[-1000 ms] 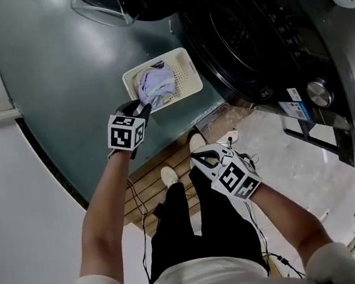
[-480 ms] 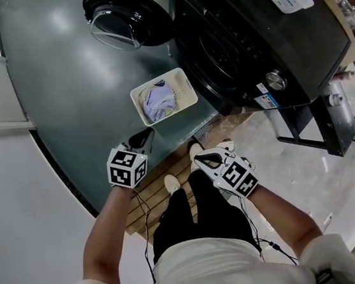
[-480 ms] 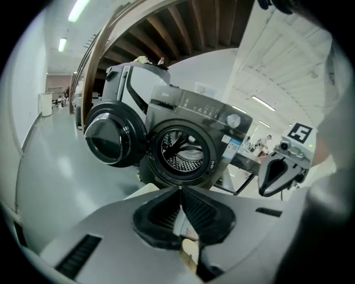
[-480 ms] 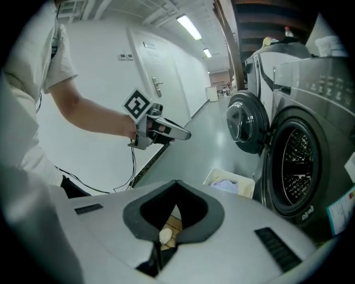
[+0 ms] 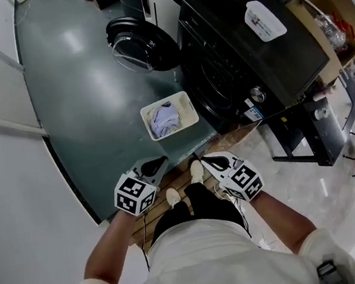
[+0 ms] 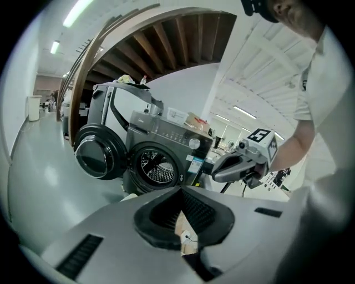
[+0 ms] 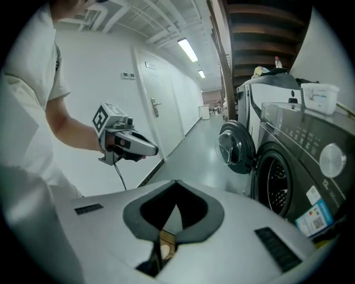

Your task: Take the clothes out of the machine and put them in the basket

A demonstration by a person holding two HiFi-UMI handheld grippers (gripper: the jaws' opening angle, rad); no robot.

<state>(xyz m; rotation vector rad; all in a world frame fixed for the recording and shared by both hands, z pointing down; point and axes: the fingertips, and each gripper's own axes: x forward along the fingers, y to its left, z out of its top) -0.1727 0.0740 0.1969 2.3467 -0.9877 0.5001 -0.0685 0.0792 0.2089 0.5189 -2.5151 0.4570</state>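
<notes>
The white basket stands on the grey-green floor in front of the dark washing machine and holds lavender clothes. The machine's round door hangs open to the left, and the drum shows no clothes that I can make out. My left gripper is raised near the person's body, well short of the basket; its jaws have just closed with nothing between them. My right gripper hangs level beside it, shut and empty. Each gripper view shows the other gripper: the right one and the left one.
A white lidded container lies on the machine's top. A cardboard box and a black frame stand are at the right. A wooden slatted mat lies under the person's shoes. A white wall runs along the left.
Both grippers have risen and drawn back from the basket toward the person. The left one was at the basket's rim by the clothes a second ago and has since shut.
</notes>
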